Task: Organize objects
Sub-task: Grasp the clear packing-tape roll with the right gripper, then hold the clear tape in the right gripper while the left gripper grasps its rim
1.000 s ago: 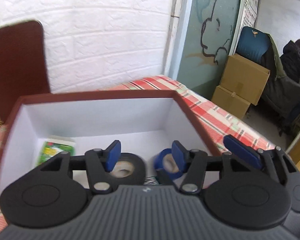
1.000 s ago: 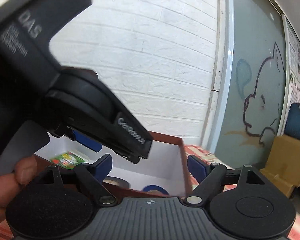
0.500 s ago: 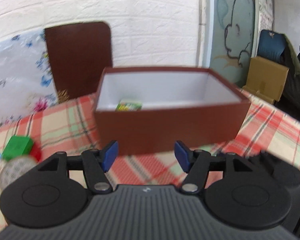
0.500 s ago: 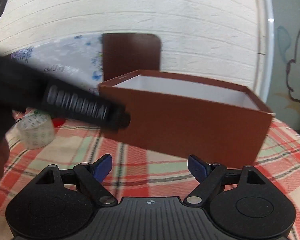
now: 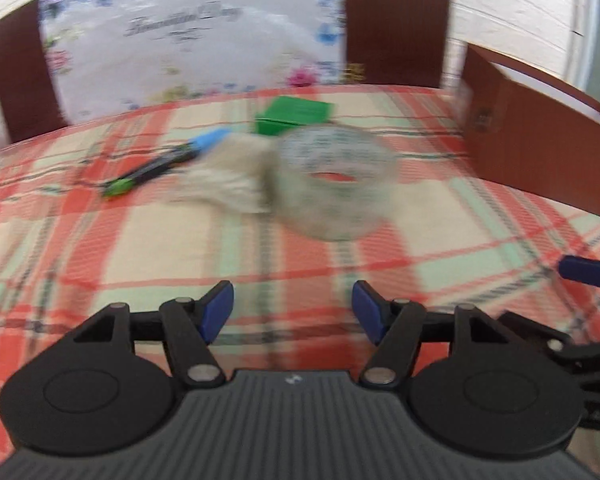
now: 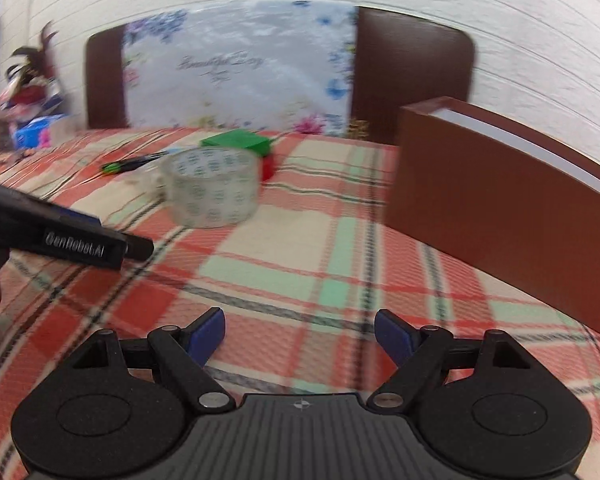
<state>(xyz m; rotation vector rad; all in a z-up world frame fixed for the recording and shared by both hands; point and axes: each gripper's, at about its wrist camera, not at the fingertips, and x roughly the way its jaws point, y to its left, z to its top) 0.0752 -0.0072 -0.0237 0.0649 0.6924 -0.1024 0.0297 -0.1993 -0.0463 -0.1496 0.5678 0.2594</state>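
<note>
A clear tape roll [image 5: 334, 184] [image 6: 212, 188] stands on the plaid tablecloth [image 5: 180, 248], blurred in the left wrist view. Behind it lie a green box [image 5: 296, 114] [image 6: 238, 142] and a black pen with blue and green ends [image 5: 164, 162] [image 6: 134, 162]. A pale crumpled thing [image 5: 228, 180] lies left of the roll. The brown box [image 5: 540, 140] [image 6: 500, 196] stands at the right. My left gripper [image 5: 293, 314] hangs over the cloth short of the roll, its jaws opening with nothing between them. My right gripper [image 6: 299, 338] is open and empty, nearer the box.
A brown headboard with a flowered cover [image 6: 236, 68] stands behind the table against a white brick wall. Cluttered items [image 6: 28, 120] sit at the far left. The left tool's black body [image 6: 72, 236] reaches in from the left of the right wrist view.
Both grippers have pulled back out of the brown box and swung left, lower over the table. The tape roll, green box and pen have come into view. The left jaws stand wider.
</note>
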